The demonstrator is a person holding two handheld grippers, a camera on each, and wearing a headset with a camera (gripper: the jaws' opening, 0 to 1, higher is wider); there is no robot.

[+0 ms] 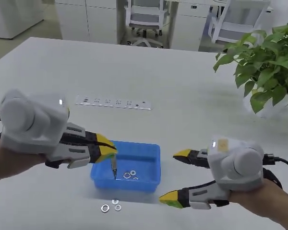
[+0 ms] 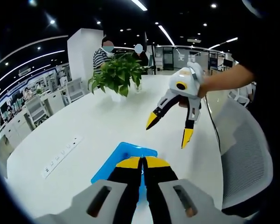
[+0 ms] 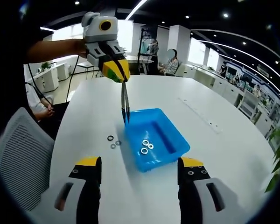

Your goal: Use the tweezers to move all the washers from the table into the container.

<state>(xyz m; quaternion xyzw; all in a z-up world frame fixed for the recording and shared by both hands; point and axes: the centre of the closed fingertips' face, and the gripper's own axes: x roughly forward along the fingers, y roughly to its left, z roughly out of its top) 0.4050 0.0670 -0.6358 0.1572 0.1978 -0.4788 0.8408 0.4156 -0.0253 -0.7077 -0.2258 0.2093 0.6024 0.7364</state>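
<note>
L gripper (image 1: 107, 149) had its jaws clenched on the tweezers (image 1: 114, 168), tips hanging down inside the blue container (image 1: 149, 149), close over three washers (image 1: 133, 172) lying in it; couldn't tell if the tips held one. R gripper (image 1: 169, 176) hovered beside the container w/ jaws released, holding nothing. Three more washers lay on the counter (image 1: 182, 110) just by the container's near wall. Risks, as judged: tweezers were pinched only near the top, so they could twist or slip when pressed on a flat washer; thin washers could skid or flick away; tips might catch the container wall & shove it
</note>
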